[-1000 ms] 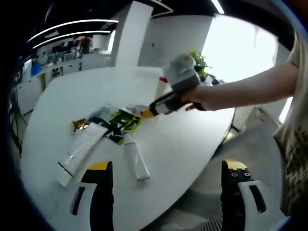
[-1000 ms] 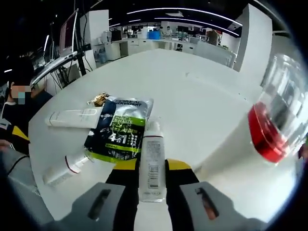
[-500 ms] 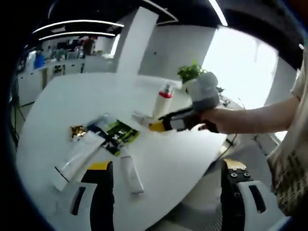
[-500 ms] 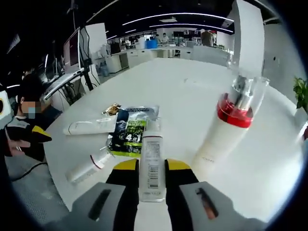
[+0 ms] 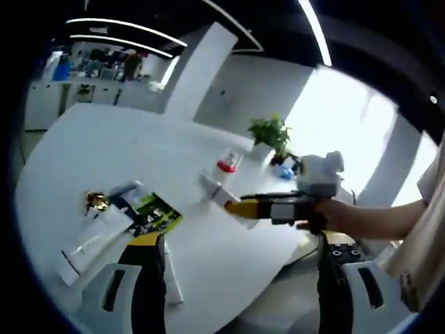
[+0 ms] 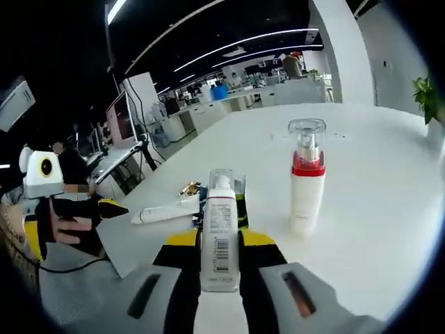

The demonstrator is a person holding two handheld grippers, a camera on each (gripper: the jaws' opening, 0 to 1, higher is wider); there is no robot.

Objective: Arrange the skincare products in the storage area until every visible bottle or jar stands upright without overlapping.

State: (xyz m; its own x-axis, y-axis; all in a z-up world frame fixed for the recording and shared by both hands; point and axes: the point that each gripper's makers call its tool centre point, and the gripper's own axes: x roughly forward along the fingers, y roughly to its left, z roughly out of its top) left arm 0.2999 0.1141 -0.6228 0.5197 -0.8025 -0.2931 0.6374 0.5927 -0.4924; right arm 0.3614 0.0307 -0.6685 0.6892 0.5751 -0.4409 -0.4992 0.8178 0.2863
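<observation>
Between the jaws of the right hand-held gripper (image 6: 220, 259), a clamped white tube (image 6: 220, 236) points away along them, above the bench (image 6: 375, 229), left of the upright pump bottle (image 6: 305, 177).

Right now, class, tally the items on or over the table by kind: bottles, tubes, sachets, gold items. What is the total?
bottles: 2 (pump bottle, held bottle in right hand-held gripper)
tubes: 2 (large tube, small tube)
sachet: 1
gold item: 1
total: 6
</observation>
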